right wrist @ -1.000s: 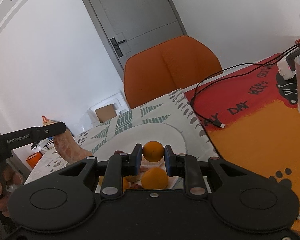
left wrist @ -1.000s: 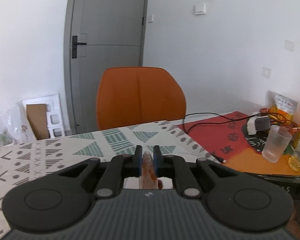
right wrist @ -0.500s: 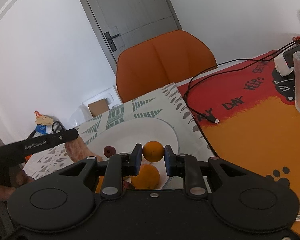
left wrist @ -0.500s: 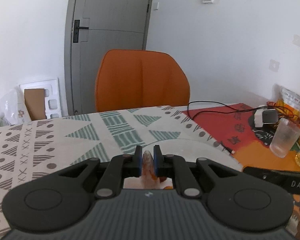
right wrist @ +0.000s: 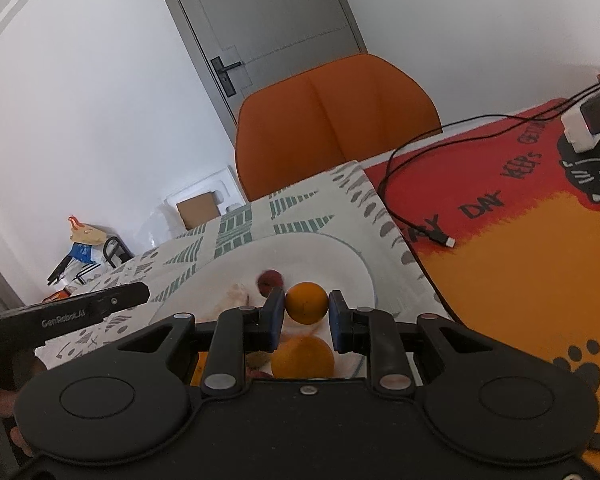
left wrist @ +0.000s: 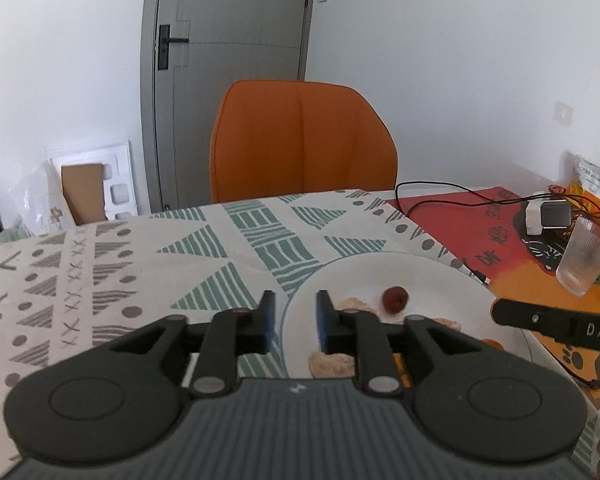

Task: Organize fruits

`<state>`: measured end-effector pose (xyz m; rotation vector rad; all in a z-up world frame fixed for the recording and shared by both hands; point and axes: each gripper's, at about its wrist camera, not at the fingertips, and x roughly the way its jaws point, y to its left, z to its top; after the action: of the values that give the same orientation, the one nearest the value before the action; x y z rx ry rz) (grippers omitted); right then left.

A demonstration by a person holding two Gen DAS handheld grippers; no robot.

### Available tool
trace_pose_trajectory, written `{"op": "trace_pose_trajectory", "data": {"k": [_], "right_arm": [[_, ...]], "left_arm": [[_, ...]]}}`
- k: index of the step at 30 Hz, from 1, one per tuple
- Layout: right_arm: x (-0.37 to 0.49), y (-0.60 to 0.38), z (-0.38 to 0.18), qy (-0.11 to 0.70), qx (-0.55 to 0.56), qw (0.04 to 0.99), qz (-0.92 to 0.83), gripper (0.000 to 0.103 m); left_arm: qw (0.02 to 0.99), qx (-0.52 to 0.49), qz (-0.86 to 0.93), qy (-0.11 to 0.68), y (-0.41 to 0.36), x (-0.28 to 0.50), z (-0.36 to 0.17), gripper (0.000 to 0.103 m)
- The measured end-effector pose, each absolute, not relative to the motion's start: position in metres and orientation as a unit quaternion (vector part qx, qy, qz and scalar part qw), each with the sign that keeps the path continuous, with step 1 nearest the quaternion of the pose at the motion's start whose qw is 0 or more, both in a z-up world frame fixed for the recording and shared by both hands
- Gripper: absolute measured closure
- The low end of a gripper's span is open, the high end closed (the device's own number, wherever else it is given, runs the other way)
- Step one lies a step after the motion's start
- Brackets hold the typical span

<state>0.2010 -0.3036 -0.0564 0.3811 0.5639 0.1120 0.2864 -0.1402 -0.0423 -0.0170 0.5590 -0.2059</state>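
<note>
My left gripper (left wrist: 296, 320) hangs over the near-left rim of a white plate (left wrist: 420, 276); its jaws are opening and nothing is between them. A pale tan fruit piece (left wrist: 332, 364) lies on the plate just below its fingers, another tan piece (left wrist: 354, 304) and a dark red fruit (left wrist: 395, 299) beyond. My right gripper (right wrist: 306, 304) is shut on a small orange (right wrist: 306, 303), held just above the plate (right wrist: 332, 256). A second orange (right wrist: 302, 358) sits under it, the red fruit (right wrist: 270, 280) behind. The left gripper's finger (right wrist: 112, 300) reaches in from the left.
The plate rests on a patterned tablecloth (left wrist: 140, 272). To the right lies a red and orange mat (right wrist: 520, 240) with a black cable (right wrist: 416, 216), a charger (left wrist: 548, 216) and a ribbed glass (left wrist: 586, 260). An orange chair (left wrist: 300, 140) stands behind the table.
The left jaws have opened and let go of the tan piece, which now lies on the plate. The left gripper sank toward the plate. The right gripper still holds the orange.
</note>
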Motion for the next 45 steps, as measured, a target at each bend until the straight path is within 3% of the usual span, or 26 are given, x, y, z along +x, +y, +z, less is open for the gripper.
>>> {"op": "trace_pose_trajectory", "data": {"k": [2,3,6,12,19,23,33,35,45], "right_arm": [[0.202,-0.303,-0.054,0.276,0.184,0.942,0.052,0.074],[0.201,-0.302,-0.053,0.274,0.182,0.943,0.046,0.073],[0.200,-0.302,-0.052,0.274,0.181,0.944,0.042,0.072],[0.192,-0.295,-0.046,0.271,0.179,0.945,0.040,0.060],[0.181,-0.281,-0.037,0.264,0.174,0.948,0.043,0.051],[0.173,-0.272,-0.031,0.255,0.173,0.950,0.047,0.037],[0.150,-0.254,-0.012,0.232,0.168,0.956,0.060,0.016],[0.145,-0.251,-0.009,0.227,0.167,0.957,0.061,0.007],[0.123,-0.242,0.006,0.214,0.162,0.961,0.067,0.000]], "left_arm": [[0.958,-0.003,-0.098,0.271,-0.139,0.284,-0.041,0.060],[0.958,-0.002,-0.097,0.268,-0.139,0.282,-0.040,0.050],[0.961,-0.001,-0.093,0.262,-0.134,0.276,-0.037,0.033],[0.963,-0.010,-0.084,0.256,-0.121,0.267,-0.030,0.016],[0.967,-0.007,-0.072,0.243,-0.107,0.251,-0.021,0.009],[0.968,-0.013,-0.066,0.241,-0.095,0.240,-0.015,0.008],[0.971,-0.031,-0.044,0.234,-0.070,0.206,0.002,0.005],[0.971,-0.040,-0.038,0.233,-0.064,0.198,0.006,0.005],[0.970,-0.047,-0.024,0.239,-0.046,0.170,0.019,0.002]]}}
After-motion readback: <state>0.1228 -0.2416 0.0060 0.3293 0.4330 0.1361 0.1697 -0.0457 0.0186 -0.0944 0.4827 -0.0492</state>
